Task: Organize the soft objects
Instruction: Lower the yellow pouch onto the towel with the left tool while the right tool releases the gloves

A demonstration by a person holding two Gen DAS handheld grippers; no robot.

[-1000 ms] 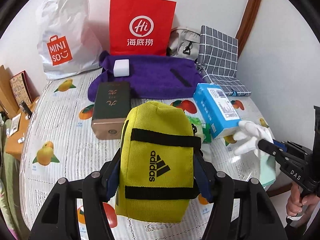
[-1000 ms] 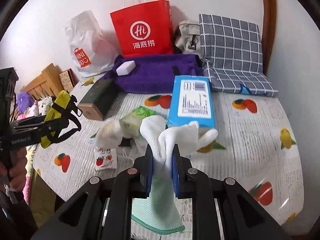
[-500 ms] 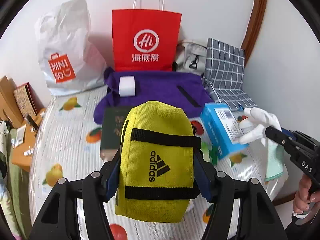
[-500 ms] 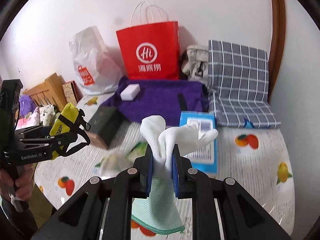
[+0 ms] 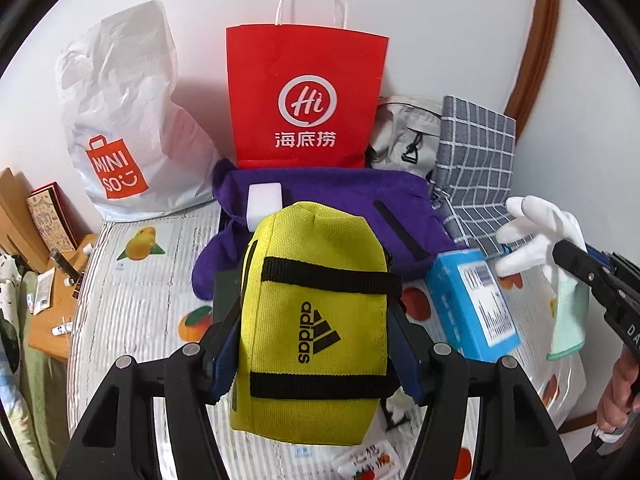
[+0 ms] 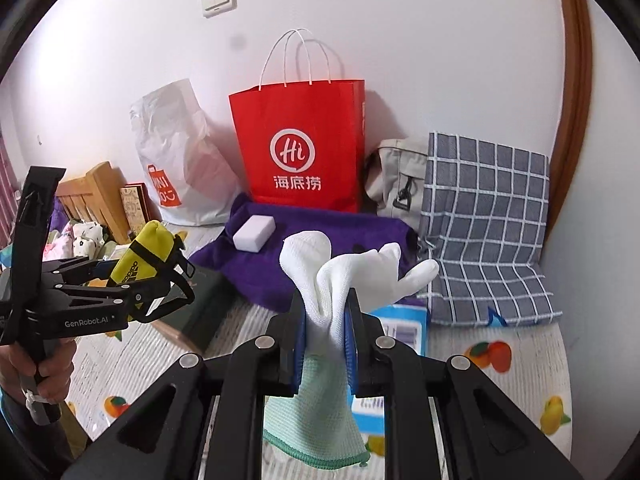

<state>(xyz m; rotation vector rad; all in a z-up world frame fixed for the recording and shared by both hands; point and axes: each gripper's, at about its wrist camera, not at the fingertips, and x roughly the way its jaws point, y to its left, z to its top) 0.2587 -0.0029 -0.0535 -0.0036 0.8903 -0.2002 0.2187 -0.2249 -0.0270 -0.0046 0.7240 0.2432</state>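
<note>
My left gripper (image 5: 316, 344) is shut on a yellow Adidas pouch (image 5: 316, 312) and holds it above the table; the pouch also shows in the right wrist view (image 6: 146, 252). My right gripper (image 6: 325, 340) is shut on a white glove with a green cuff (image 6: 340, 276), held in the air; it also shows in the left wrist view (image 5: 540, 232). A purple cloth (image 5: 340, 196) with a white block (image 5: 264, 200) on it lies behind. A red paper bag (image 6: 300, 144) stands open at the wall.
A white Miniso bag (image 5: 120, 132) stands left of the red bag. A grey bag (image 6: 394, 184) and a checked cushion (image 6: 484, 224) sit at the right. A blue box (image 5: 472, 300) and a dark box (image 6: 200, 304) lie on the fruit-print tablecloth (image 5: 132, 296).
Both grippers have risen and moved toward the wall with the pouch and the glove still held. The bags now look nearer and the table lies lower in both views.
</note>
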